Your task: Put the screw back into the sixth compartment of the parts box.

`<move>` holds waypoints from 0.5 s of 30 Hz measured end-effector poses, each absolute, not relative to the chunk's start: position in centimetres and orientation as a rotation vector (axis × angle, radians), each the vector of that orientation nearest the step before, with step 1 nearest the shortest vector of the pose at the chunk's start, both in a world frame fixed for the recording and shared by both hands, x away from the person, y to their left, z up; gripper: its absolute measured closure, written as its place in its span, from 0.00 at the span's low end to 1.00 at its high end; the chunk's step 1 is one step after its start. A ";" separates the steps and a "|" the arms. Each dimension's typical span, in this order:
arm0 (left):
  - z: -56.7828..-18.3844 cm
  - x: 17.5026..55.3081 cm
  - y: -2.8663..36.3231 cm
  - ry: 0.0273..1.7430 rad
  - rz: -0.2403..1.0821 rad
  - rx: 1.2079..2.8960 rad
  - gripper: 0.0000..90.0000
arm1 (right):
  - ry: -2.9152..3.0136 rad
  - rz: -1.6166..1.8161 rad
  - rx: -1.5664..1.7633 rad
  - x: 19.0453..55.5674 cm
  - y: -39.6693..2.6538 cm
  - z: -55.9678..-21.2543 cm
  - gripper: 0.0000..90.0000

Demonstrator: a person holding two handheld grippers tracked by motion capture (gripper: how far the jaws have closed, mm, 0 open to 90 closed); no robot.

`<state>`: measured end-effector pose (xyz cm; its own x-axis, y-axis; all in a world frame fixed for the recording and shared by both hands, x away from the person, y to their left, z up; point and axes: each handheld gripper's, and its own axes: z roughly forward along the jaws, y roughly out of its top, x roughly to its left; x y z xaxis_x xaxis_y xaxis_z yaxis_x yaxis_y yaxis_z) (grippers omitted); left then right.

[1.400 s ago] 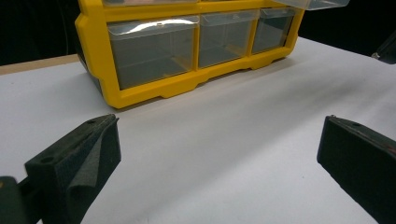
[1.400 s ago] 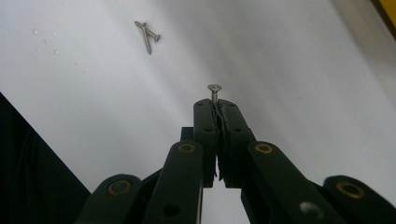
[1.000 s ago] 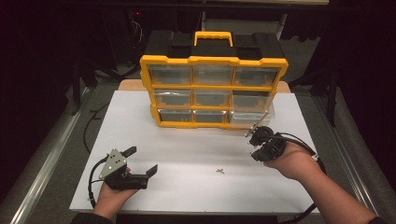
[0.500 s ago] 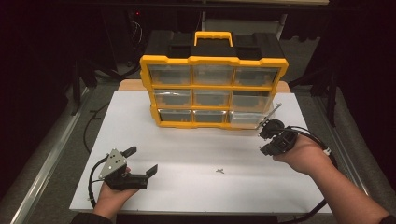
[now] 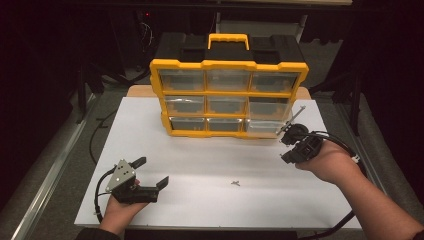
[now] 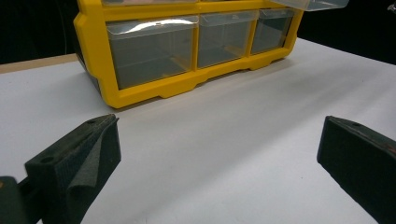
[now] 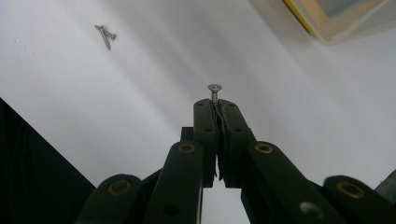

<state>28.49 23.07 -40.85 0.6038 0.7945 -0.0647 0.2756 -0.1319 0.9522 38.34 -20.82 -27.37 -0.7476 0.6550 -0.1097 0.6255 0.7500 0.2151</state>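
The screw (image 7: 214,92) is small and silvery, with a flat round head; its shank is pinched between the closed jaws of the right gripper (image 7: 215,108), so that the head sticks out just past the tips. In the high view that gripper (image 5: 295,140) is held above the right side of the table, just beside the lower right corner of the organiser (image 5: 229,97).

At the left, the left gripper (image 5: 150,171) rests low over the near left part of the white board (image 5: 200,165), its jaws wide apart with nothing between them; its own view looks across bare board (image 6: 224,154) toward the organiser's bottom row of drawers (image 6: 154,51). Near the middle of the board lie loose screws (image 5: 235,183), well apart from both grippers; the right gripper view shows them as two crossed screws (image 7: 106,36).

The organiser is yellow-framed with clear drawers in three rows of three, a black body and a yellow handle (image 5: 228,40) on top. One clear drawer (image 5: 267,125) at the lower right stands pulled out, near the held screw.

The white board lies on a grey table, and the room behind is dark.
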 end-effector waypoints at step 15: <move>-40.8 28.5 23.1 0.889 0.574 1.690 0.00 | 2.764 0.274 1.003 38.8 -20.6 -24.8 1.00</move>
